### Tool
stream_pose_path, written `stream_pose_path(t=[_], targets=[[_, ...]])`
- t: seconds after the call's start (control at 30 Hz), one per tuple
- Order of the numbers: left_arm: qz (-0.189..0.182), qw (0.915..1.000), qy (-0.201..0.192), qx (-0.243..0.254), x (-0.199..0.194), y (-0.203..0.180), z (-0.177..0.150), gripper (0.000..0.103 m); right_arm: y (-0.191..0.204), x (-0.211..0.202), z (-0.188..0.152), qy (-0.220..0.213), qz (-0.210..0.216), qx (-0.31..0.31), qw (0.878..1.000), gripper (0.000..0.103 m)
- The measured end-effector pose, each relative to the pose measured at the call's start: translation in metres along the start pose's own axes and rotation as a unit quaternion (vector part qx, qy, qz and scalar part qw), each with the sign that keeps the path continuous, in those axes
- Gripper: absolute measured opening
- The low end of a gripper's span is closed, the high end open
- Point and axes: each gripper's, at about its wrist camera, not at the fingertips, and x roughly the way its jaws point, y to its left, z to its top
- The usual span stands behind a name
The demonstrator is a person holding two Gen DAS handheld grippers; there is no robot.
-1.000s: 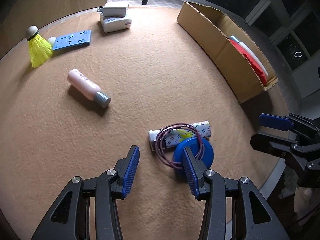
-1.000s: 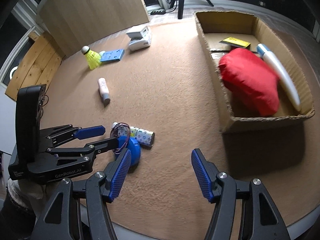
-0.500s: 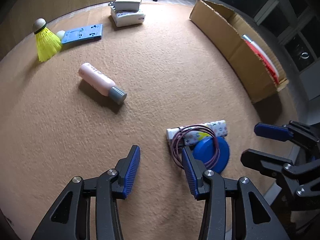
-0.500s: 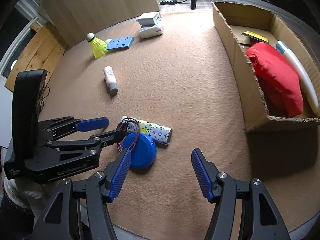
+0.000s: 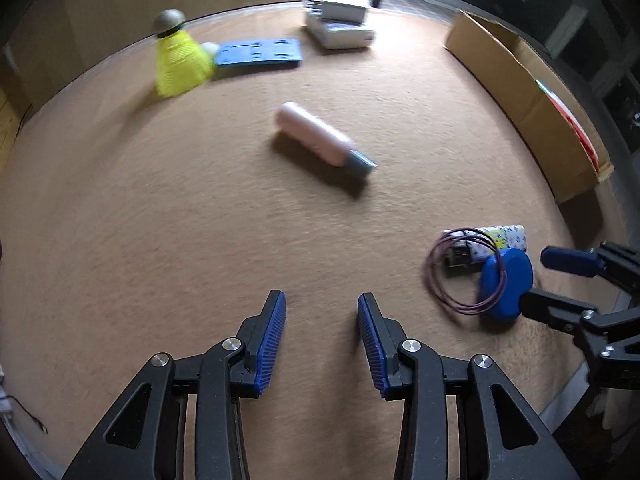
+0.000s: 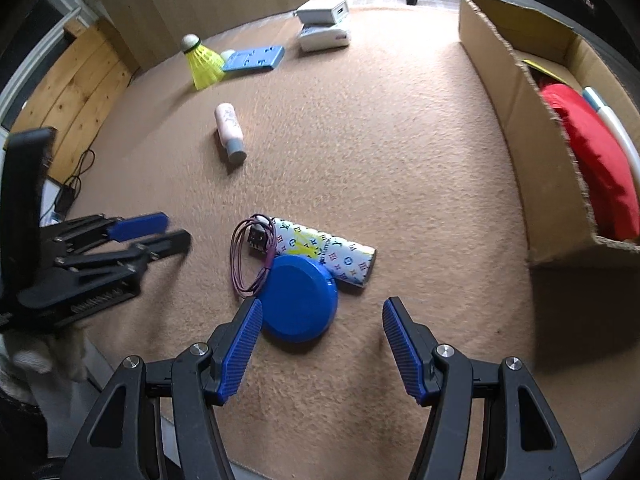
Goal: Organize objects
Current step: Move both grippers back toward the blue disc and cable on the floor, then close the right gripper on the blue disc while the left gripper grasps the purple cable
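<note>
A blue round lid lies on the tan carpeted table, against a patterned tube and a purple wire loop. My right gripper is open and empty, just in front of the lid. My left gripper is open and empty over bare carpet; the lid is to its right. A pink bottle lies ahead of it. The cardboard box at the right holds a red bag.
A yellow shuttlecock, a blue flat plate and stacked white boxes sit at the far side. The left gripper shows in the right wrist view. The table edge runs close behind both grippers.
My left gripper has swung left, away from the lid and wire. My right gripper has moved forward and left toward the blue lid. Both stay open.
</note>
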Motion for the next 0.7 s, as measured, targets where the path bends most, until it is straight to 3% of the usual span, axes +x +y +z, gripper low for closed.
stream_pose_path(t=[0.33, 0.43, 0.53, 0.7], targets=[[-0.043, 0.999, -0.012, -0.004, -0.019, 0.008, -0.003, 0.041, 0.032, 0.016, -0.002, -0.015, -0.087, -0.09, 0.992, 0.062], [-0.052, 0.9986, -0.011, -0.003, -0.017, 0.017, -0.005, 0.041, 0.024, 0.014, -0.001, -0.021, -0.107, -0.082, 0.991, 0.062], [-0.058, 0.9983, -0.009, 0.003, 0.001, 0.004, 0.007, 0.041, 0.006, 0.011, 0.002, -0.021, -0.107, -0.063, 0.992, 0.062], [-0.077, 0.9967, -0.004, 0.023, 0.001, -0.009, 0.003, 0.045, -0.017, 0.005, 0.003, -0.023, -0.115, -0.045, 0.992, 0.062]])
